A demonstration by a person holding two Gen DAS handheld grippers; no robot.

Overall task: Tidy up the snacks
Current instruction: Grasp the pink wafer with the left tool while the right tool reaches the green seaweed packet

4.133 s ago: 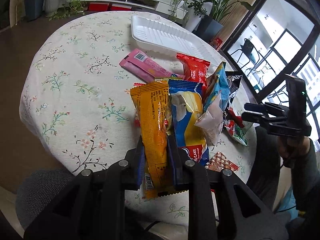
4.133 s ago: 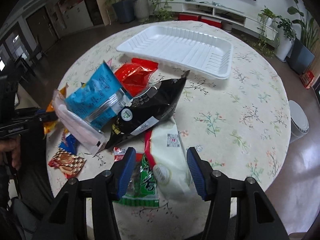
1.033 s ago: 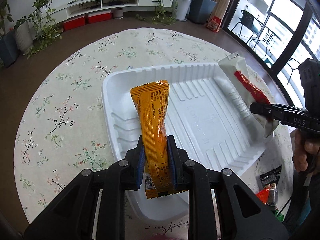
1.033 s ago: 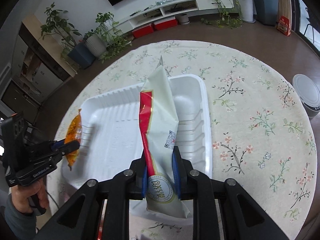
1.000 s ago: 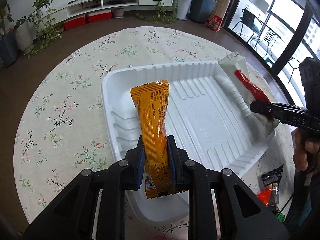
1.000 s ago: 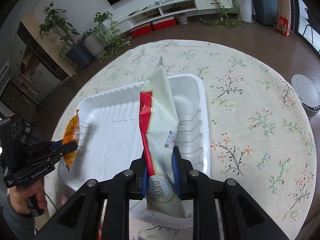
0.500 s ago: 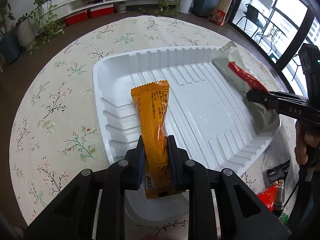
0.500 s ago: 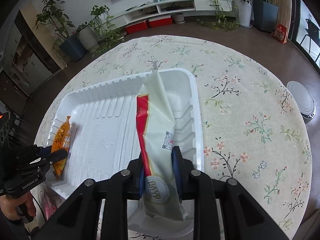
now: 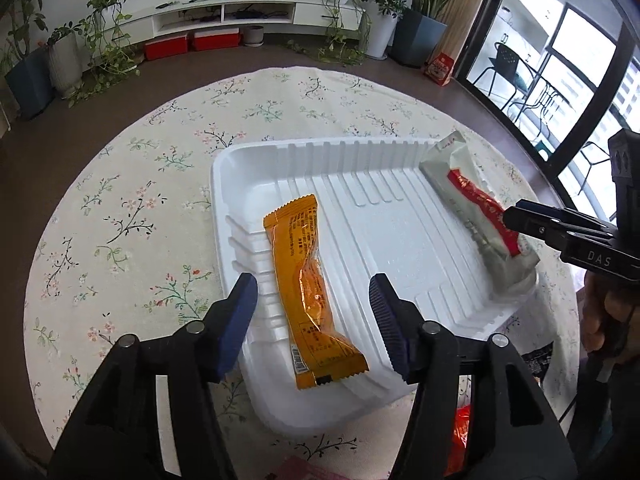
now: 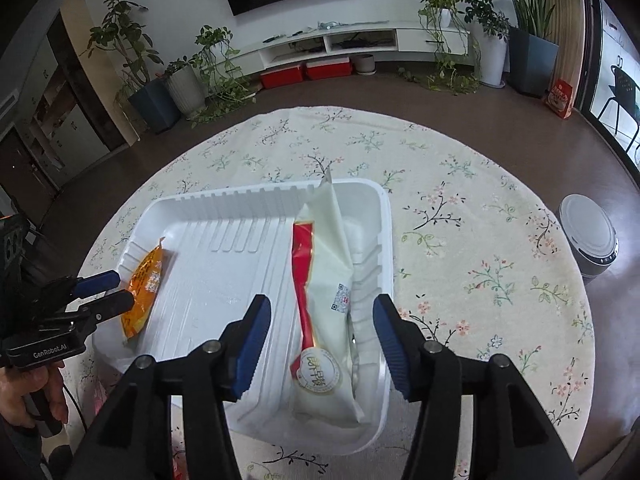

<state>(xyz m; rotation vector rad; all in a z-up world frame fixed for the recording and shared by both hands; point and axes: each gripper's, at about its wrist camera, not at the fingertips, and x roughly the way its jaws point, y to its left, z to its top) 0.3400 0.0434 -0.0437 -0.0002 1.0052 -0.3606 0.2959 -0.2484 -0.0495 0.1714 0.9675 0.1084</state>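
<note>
Snacks, a glossy orange packet point(image 9: 310, 300) and a white pouch point(image 10: 326, 300), lie in the ribbed foam tray point(image 9: 400, 248), both tongs point(image 9: 312, 312) point(image 10: 320, 328) just opened, holding nothing.

Handheld grippers, pair: black frames with blue ribbed pads.

The left gripper point(image 9: 314, 304) was built of matte black angular arms, each finger faced with a dark blue ridged pad point(image 9: 239, 316), and round silver screw heads point(image 9: 195, 327) were set at the pivots. The right gripper point(image 10: 320, 330) was made alike, with brighter blue pads point(image 10: 252, 336) and matching silver screws point(image 10: 431, 346). White lettering "DAS" was printed on the right unit's side and "GenRobot.AI" on the left's. A thin black cable point(image 10: 78, 408) was seen trailing below the left unit's handle.
</note>
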